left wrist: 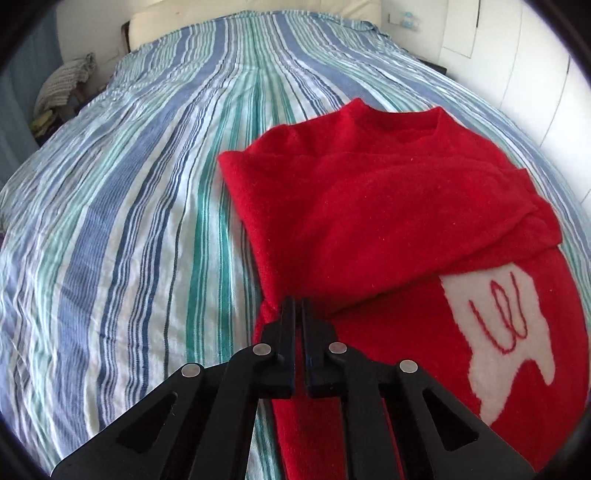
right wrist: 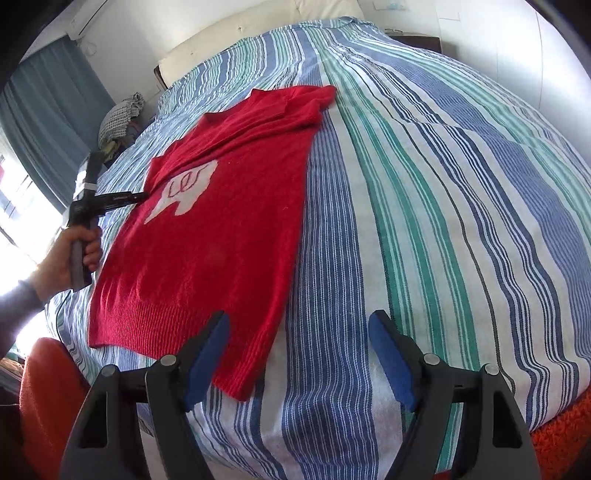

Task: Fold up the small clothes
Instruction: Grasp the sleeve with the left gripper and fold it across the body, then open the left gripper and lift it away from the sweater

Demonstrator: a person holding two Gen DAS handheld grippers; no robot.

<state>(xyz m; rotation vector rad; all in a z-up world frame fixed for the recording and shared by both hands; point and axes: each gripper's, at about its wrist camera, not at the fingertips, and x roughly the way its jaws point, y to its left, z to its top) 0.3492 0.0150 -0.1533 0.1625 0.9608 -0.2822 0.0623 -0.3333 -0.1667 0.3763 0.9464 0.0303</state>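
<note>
A red knitted sweater point(right wrist: 221, 236) with a white patch point(right wrist: 184, 192) on its chest lies flat on the striped bed cover point(right wrist: 424, 206). Its sleeves are folded across the upper body. In the left wrist view the sweater point(left wrist: 388, 206) fills the right half. My left gripper point(left wrist: 298, 304) is shut on the sweater's folded left edge; it also shows in the right wrist view point(right wrist: 142, 197), held by a hand at the sweater's left side. My right gripper point(right wrist: 299, 332) is open and empty, hovering over the bed near the sweater's hem corner point(right wrist: 240, 384).
A pile of clothes point(right wrist: 120, 114) sits at the far left of the bed beside a blue curtain point(right wrist: 48, 107). A cream headboard point(left wrist: 236, 18) stands at the far end. An orange fabric point(right wrist: 48, 398) lies at the bed's near left corner.
</note>
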